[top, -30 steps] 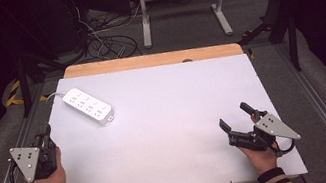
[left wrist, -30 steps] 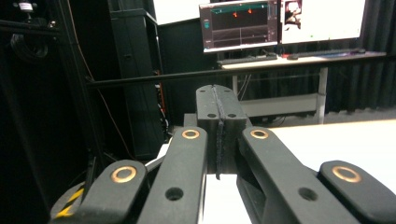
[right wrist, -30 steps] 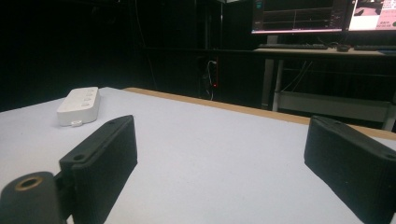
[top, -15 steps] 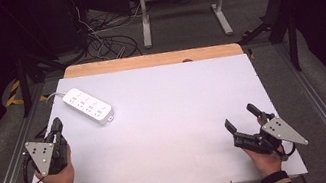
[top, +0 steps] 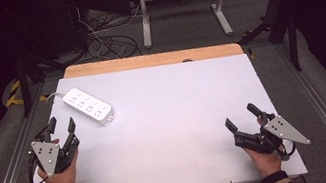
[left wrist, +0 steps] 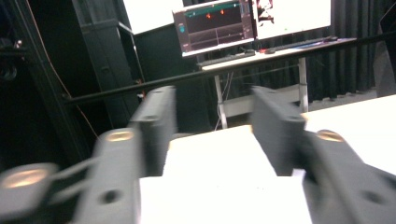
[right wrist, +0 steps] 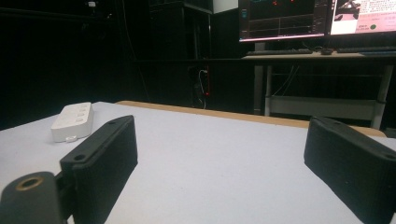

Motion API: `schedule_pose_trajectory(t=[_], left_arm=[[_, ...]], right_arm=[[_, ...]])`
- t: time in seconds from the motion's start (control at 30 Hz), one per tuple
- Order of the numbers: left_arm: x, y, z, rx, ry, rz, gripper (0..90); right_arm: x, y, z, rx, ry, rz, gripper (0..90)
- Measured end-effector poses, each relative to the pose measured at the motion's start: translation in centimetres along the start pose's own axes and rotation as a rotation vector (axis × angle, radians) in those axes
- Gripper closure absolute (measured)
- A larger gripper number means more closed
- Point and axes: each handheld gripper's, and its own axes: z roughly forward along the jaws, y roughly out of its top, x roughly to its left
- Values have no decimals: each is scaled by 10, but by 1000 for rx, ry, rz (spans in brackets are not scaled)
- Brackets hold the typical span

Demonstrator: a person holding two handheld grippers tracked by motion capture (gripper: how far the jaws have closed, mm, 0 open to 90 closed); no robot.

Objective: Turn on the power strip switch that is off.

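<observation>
a: item 1, power strip [top: 88, 105]: white, flat on the table [top: 176, 119], far left, just ahead of our left gripper [top: 62, 131].
b: item 2, left gripper: jaws have just been opening, now apart, nothing between them. item 3, right gripper [top: 242, 115]: jaws wide apart, empty, well away at near right.
a: step, we judge: the approach, no contact yet.
b: next, we need to move the left jaws forward to straddle the strip's near end.

one power strip [top: 88, 105], two grippers, one table [top: 177, 99]
</observation>
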Motion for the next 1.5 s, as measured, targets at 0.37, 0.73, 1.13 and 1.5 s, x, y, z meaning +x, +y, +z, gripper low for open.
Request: schedule_pose_trajectory(t=[0.37, 0.73, 1.13, 1.5], left_arm=[[6, -4, 7, -13, -15, -73, 67], [3, -5, 10, -18, 20, -65, 0], [5, -5, 9, -20, 29, -83, 0], [5, -6, 10, -13, 27, -83, 1]], right_arm=[[0, 0, 0, 4, -3, -8, 101], [-2, 2, -3, -9, -3, 1, 102], [-1, 2, -2, -9, -1, -1, 101], [-1, 2, -2, -12, -1, -6, 101]])
